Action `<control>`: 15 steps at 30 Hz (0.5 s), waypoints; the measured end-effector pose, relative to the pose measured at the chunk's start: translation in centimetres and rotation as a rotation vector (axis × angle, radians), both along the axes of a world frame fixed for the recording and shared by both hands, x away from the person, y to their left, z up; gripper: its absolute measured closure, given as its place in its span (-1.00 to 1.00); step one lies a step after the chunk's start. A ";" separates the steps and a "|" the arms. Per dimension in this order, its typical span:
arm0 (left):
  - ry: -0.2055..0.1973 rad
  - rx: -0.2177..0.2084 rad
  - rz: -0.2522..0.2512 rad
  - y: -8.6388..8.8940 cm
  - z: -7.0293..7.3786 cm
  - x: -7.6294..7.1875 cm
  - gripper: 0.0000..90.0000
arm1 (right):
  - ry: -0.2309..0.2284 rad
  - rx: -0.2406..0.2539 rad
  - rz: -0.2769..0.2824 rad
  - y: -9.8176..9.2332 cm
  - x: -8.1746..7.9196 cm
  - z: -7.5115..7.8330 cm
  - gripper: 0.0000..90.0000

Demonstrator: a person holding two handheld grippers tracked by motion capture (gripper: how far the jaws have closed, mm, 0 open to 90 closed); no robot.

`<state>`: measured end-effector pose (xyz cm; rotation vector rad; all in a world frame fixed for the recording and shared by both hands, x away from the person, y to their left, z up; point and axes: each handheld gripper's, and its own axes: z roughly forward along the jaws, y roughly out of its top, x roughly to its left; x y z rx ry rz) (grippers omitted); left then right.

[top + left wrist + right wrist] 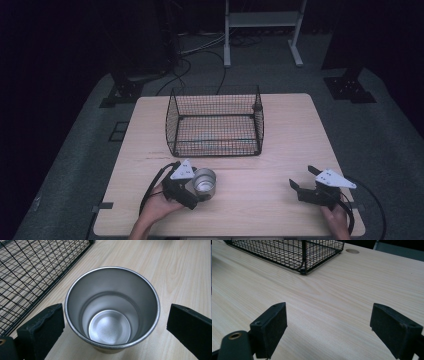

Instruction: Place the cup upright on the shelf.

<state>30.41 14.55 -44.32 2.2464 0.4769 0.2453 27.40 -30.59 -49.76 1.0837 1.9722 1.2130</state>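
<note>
Steel cup [112, 312] stands upright between the left gripper's [196, 187] wide-spread jaws; one jaw is touching its wall, the other apart. Wire basket [215, 122] lies just beyond. Right gripper [302, 181] gapes empty over the table [280, 205].

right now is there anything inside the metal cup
No, the left gripper view looks straight down into the metal cup, and its bare steel bottom shows with nothing in it.

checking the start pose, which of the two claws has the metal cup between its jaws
The left claw: its jaws stand either side of the steel cup, not yet closed on it. The right claw is open over bare table.
</note>
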 end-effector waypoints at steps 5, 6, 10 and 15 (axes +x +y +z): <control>0.013 0.020 0.007 -0.1 -0.3 0.4 -0.99 | 0.000 0.001 0.001 0.0 0.0 0.0 -0.70; 0.019 0.021 0.008 -0.2 -0.4 0.5 -0.99 | 0.000 0.001 0.001 0.0 0.0 0.0 -0.70; 0.024 0.036 0.000 -0.5 -0.6 0.8 -0.99 | 0.000 0.001 0.002 0.0 0.0 0.0 -0.70; 0.028 0.042 -0.002 -0.8 -0.8 1.0 -0.99 | 0.000 0.000 0.002 0.0 0.0 0.0 -0.70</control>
